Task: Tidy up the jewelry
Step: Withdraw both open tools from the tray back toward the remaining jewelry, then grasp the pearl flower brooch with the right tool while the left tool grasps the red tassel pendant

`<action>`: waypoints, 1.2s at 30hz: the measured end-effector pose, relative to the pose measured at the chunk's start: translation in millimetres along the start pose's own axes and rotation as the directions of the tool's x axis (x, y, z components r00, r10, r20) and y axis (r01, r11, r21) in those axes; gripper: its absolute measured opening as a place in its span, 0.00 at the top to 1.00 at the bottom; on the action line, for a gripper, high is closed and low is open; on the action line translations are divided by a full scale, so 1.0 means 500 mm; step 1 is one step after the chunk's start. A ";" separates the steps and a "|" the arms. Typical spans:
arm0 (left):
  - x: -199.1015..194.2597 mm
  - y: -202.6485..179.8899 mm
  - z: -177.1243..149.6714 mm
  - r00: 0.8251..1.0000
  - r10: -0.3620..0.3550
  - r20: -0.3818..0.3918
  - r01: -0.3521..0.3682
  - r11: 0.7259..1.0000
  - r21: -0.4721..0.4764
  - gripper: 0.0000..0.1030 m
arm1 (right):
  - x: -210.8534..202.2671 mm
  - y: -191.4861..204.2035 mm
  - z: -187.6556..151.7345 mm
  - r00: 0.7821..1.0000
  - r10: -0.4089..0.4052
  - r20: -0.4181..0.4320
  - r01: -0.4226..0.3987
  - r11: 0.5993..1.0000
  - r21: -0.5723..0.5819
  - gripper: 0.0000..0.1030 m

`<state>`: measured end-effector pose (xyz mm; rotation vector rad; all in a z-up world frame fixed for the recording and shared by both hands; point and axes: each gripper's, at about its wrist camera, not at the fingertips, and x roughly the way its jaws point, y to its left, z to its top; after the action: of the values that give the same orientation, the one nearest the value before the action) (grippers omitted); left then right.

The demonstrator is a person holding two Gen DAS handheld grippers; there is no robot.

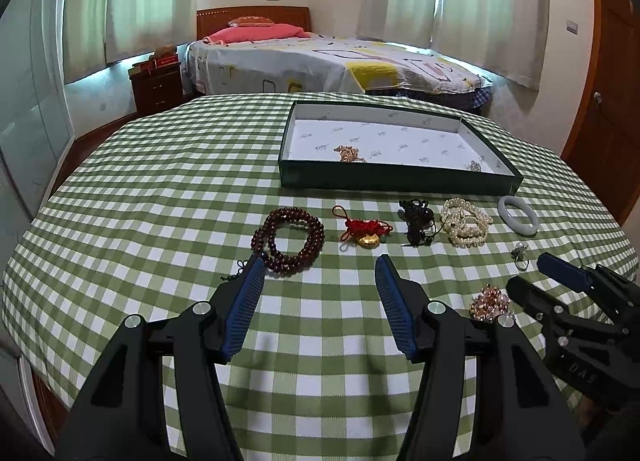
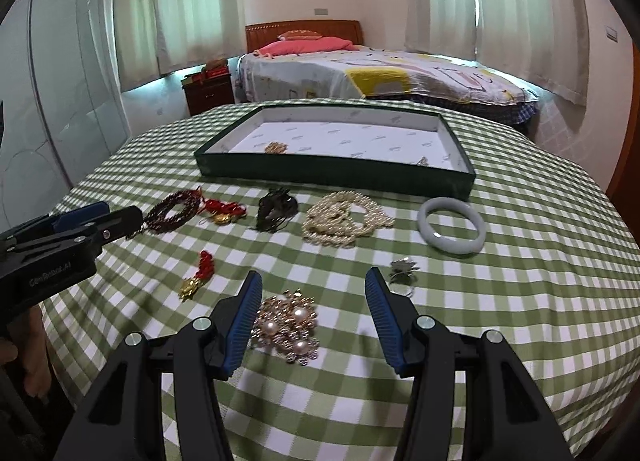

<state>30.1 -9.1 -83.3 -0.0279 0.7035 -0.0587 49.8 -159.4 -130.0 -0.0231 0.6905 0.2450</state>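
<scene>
My left gripper (image 1: 320,265) is open and empty, just short of a dark red bead bracelet (image 1: 318,237). Past it lie a red knot charm (image 1: 366,233), a black cord piece (image 1: 416,225), a pearl necklace (image 1: 466,227) and a white bangle (image 1: 506,203). My right gripper (image 2: 314,277) is open too. A gold and pearl brooch cluster (image 2: 288,325) lies on the cloth between its fingers, close to the left one. A small ring (image 2: 402,273) sits by the right fingertip. The green tray (image 1: 400,181) holds a gold piece (image 1: 350,153).
The table has a green checked cloth (image 1: 160,181) and falls away on all sides. A second red and gold charm (image 2: 200,275) lies left of the brooch. A person's hand (image 2: 36,361) shows at the left edge. A bed (image 1: 320,61) stands beyond the table.
</scene>
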 end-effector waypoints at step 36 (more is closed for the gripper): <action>0.058 -0.056 -0.022 0.995 -0.049 -0.082 0.054 0.997 0.062 0.45 | 0.017 -0.030 0.001 0.999 0.022 -0.046 -0.022 1.000 0.018 0.58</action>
<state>43.6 -39.0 -108.9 0.0176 0.7813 -0.1325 59.9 -172.0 -135.9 -0.0043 0.7392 0.2600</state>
